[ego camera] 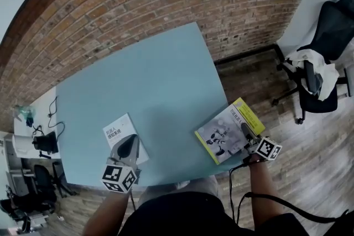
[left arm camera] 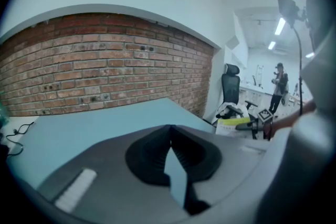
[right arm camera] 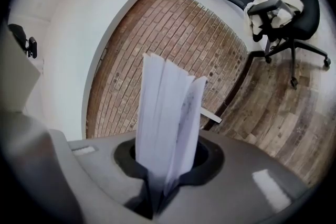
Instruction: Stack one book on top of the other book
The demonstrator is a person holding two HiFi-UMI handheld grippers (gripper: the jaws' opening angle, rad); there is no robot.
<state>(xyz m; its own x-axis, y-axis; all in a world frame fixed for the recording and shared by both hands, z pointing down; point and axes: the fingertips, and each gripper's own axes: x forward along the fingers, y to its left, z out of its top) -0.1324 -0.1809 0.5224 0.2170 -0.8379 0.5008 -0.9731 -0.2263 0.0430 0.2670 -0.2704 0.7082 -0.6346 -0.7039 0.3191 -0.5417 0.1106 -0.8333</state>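
Right tongs [ego camera: 244, 129] grip the yellow book [ego camera: 220, 136]; left tongs [ego camera: 130, 141] closed, above white book [ego camera: 115, 130]

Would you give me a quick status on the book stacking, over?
Right tongs shut on yellow-spined book. Left tongs over white book, grip unclear. Nothing between books.

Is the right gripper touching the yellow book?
Touching. The right gripper view shows the right gripper with its jaws clamped on the yellow book, at its pages.

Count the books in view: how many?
2. A white book lies near the table's front edge by the left gripper; the right gripper grips a yellow-edged book at the right edge. None seems hidden.
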